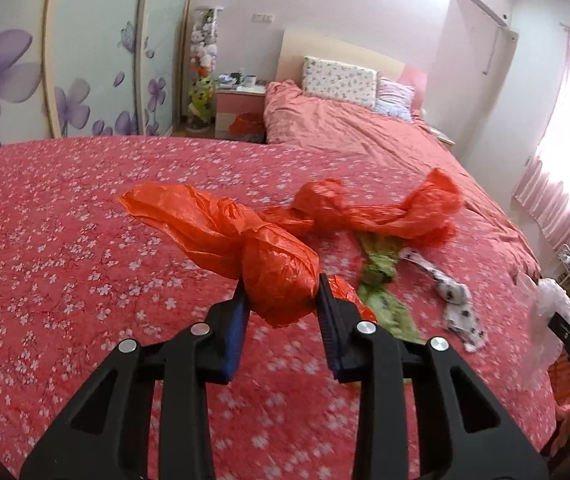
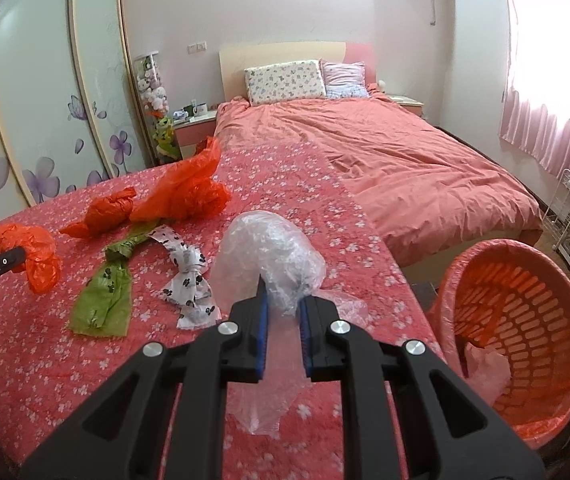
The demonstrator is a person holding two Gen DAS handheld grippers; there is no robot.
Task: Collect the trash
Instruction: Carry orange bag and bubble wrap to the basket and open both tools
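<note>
My left gripper [image 1: 283,286] is shut on a knotted orange plastic bag [image 1: 273,276] and holds it above the red floral cover; the bag also shows in the right wrist view [image 2: 39,254]. My right gripper [image 2: 283,294] is shut on a clear crumpled plastic bag [image 2: 269,256]. An orange basket [image 2: 525,320] with an orange liner stands to the right, below the cover's edge, with a pale scrap inside. On the cover lie two more orange bags [image 2: 189,192] [image 2: 105,212], a green bag [image 2: 107,284] and a white paw-print bag [image 2: 191,276].
The red floral cover [image 2: 65,352] spreads under both grippers. Behind it is a bed [image 2: 385,152] with pillows. A flowered wardrobe [image 2: 45,100] stands left, a nightstand [image 2: 195,122] at the back, pink curtains [image 2: 545,80] and a white rack [image 2: 569,204] right.
</note>
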